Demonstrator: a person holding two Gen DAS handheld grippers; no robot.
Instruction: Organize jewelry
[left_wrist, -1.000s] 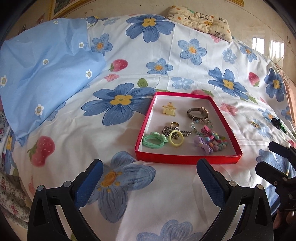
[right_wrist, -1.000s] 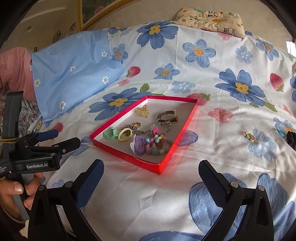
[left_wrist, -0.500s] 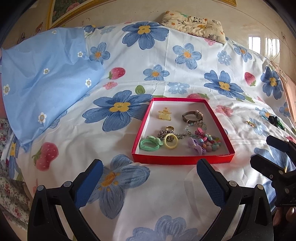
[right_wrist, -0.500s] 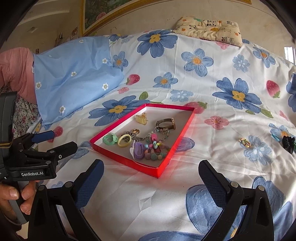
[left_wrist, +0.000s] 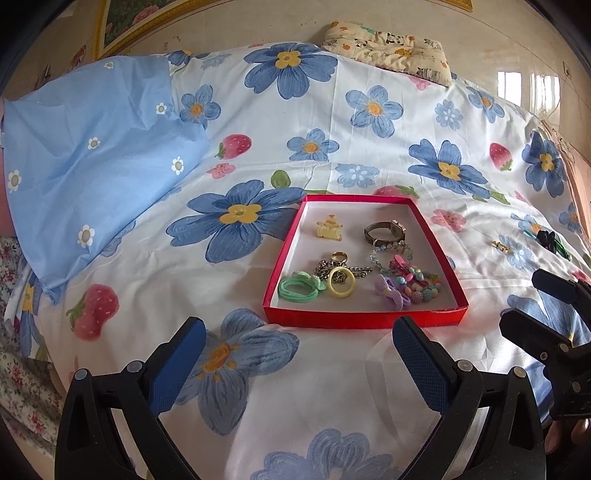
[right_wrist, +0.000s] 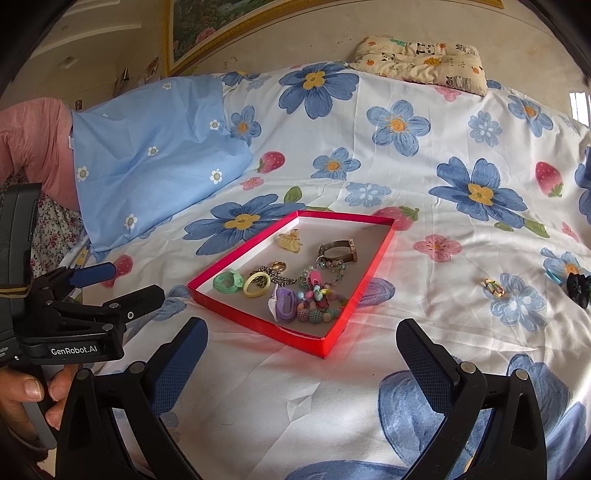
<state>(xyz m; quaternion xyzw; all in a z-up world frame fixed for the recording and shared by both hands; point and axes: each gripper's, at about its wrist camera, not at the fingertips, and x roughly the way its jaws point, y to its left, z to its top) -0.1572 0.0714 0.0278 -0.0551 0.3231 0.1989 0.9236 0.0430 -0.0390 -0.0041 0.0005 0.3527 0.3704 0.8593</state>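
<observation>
Several pieces of jewelry lie in a shallow red box (left_wrist: 364, 317) on the flower-print bed sheet (left_wrist: 332, 122): a yellow ring (left_wrist: 341, 287), green hair tie (left_wrist: 298, 288), watch (left_wrist: 384, 230) and beaded bracelet (left_wrist: 421, 290). Farther right on the sheet rest a small gold clip (right_wrist: 494, 287) and a black scrunchie (right_wrist: 578, 290). Both the left tool (left_wrist: 299, 363) and right tool (right_wrist: 301, 363) hover near the box, released and gripping nothing.

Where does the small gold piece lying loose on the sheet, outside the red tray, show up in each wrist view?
Left wrist: gold piece at far right, right of the red tray, left of a black hair tie.
Right wrist: gold piece right of centre, right of the tray, left of the hair tie.
Shared landmark: the panda pillow at the top.
</observation>
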